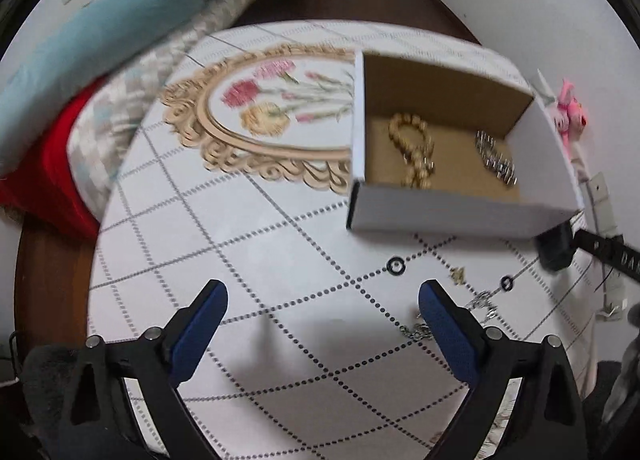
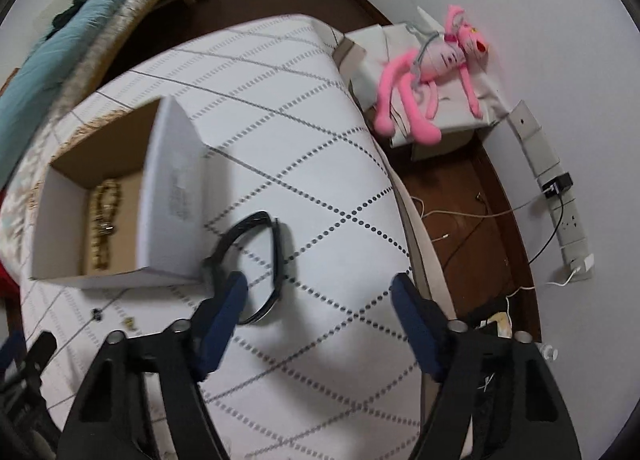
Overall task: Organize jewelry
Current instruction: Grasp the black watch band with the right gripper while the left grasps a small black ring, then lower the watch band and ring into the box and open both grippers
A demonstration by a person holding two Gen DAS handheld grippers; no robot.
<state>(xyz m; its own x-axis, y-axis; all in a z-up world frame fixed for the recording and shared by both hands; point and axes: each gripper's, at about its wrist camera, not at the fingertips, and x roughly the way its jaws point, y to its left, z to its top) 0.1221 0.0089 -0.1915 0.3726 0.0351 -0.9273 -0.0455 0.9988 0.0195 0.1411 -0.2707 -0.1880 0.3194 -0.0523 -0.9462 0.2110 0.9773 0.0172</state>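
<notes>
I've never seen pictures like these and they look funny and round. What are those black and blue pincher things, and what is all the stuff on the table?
Those pinchers are two hand tools that a person holds, one in each hand, with a camera on each. One picture looks along the left claw, the other along the right claw. The lens bends everything round.

Both claws are open and hold nothing.

Below them is a table with a white, dotted-diamond tablecloth. On it stands an open white cardboard box with a gold bead bracelet and a silver chain bracelet inside. Still on the cloth: two small black rings, a tiny gold piece, a silver chain and a black band, which lies just ahead of the right claw.
</notes>
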